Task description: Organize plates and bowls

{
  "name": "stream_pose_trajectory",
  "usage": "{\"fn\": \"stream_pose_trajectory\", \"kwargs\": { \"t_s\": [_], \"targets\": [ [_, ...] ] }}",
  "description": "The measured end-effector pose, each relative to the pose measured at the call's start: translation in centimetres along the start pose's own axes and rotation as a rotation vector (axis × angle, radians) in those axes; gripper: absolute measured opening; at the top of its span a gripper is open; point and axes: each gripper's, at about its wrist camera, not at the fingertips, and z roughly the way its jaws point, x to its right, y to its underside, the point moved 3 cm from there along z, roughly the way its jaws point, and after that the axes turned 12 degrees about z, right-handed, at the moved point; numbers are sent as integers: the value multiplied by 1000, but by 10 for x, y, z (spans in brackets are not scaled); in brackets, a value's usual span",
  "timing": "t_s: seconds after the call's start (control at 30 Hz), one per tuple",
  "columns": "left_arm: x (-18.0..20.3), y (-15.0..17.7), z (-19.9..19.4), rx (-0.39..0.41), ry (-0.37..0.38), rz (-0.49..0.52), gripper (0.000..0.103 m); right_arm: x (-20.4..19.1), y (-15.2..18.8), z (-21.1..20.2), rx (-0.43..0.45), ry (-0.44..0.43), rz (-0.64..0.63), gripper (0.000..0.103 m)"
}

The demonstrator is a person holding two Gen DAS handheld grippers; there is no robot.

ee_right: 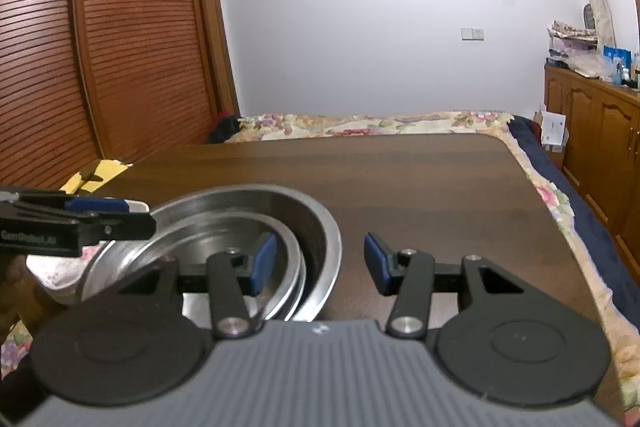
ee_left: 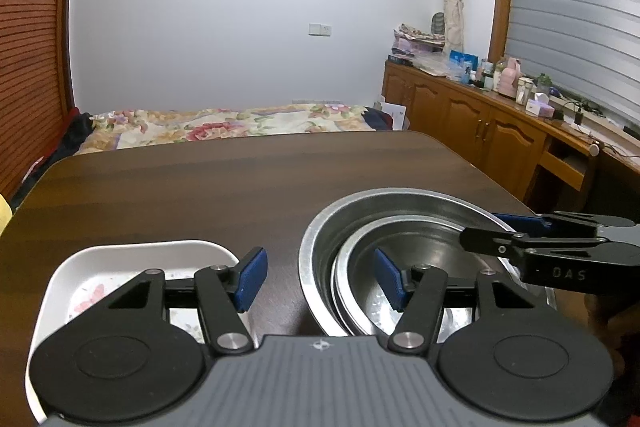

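Jaws of both the left gripper (ee_left: pixel 320 279) and right gripper (ee_right: pixel 320 263) are standing apart, gripping nothing. Nested steel bowls (ee_left: pixel 400 227) are sitting on the desk (ee_left: pixel 200 187) beside a white plate (ee_left: pixel 120 267). Careless withdrawing risks snagging a rim.

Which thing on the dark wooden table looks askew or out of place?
The smaller steel bowl sits off-centre inside the large steel bowl, pushed toward one wall and apparently tilted, not nested evenly. The white square floral plate lies flat beside them. Nothing looks spilled or damaged.
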Motion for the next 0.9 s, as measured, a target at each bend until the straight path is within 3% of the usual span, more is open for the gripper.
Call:
{"fn": "stream_pose_trajectory", "kwargs": {
  "t_s": [0.37, 0.63, 0.9],
  "targets": [
    [3, 8, 4, -30, 29, 0, 60, -5, 8, 3, -5, -24, 29, 50],
    [8, 10, 6, -37, 43, -5, 49, -6, 14, 5, -1, -29, 48, 50],
    [9, 12, 7, -38, 37, -13, 46, -5, 15, 5, 13, -30, 54, 50]
  ]
}}
